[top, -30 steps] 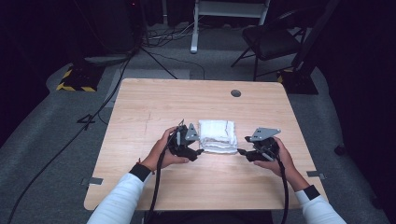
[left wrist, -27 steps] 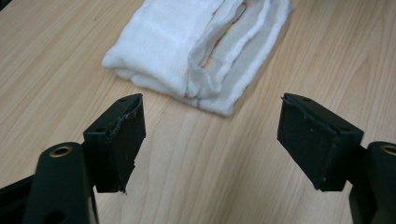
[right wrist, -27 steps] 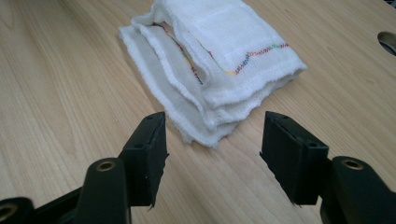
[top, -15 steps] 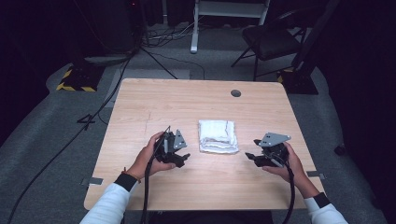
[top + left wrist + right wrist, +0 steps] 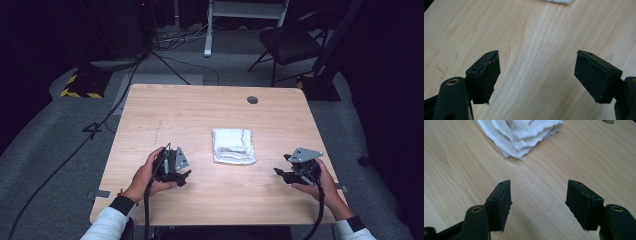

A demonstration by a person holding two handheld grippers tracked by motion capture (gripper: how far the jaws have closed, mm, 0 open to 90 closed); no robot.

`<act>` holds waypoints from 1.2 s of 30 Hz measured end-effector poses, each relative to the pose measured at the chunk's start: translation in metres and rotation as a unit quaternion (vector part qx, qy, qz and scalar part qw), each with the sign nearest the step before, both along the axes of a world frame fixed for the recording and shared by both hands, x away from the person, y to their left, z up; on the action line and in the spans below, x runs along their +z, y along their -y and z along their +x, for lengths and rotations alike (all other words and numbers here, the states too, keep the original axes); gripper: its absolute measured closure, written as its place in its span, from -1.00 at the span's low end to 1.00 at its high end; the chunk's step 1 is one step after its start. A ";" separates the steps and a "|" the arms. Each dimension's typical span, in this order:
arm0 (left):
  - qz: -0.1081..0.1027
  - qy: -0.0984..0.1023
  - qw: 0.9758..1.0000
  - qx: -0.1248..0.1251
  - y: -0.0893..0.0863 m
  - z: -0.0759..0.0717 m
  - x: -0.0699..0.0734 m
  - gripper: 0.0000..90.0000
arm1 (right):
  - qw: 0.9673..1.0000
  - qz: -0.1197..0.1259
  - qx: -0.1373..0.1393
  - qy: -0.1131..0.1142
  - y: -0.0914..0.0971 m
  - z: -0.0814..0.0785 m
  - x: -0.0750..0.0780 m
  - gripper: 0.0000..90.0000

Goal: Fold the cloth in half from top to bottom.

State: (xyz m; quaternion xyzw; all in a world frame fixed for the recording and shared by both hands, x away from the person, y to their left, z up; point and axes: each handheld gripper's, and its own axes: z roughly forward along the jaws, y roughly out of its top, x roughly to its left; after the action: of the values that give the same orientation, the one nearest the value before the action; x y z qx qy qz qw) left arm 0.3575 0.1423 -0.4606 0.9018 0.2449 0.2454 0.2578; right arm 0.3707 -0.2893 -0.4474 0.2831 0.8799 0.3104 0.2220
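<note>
With jaws wide, grippers flank folded towel [image 5: 232,146].

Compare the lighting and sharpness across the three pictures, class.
High view: the wooden table is brightly lit while the floor and chair behind fall into darkness. Left gripper view: wood grain sharp, even light, the jaws' near ends soft. Right gripper view: the folded white cloth is bright, slightly washed out, its layers still distinct.
</note>
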 end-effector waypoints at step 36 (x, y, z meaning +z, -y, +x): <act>-0.058 -0.053 0.996 0.043 -0.063 -0.017 -0.031 -0.59 | 0.991 0.069 -0.107 -0.045 0.105 -0.030 -0.048 -0.30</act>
State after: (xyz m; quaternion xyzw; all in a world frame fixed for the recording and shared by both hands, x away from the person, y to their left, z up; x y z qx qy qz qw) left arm 0.3409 0.2048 -0.4915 0.8861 0.3103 0.1932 0.2852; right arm 0.3404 -0.3945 -0.4953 0.4040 0.8301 0.3320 0.1937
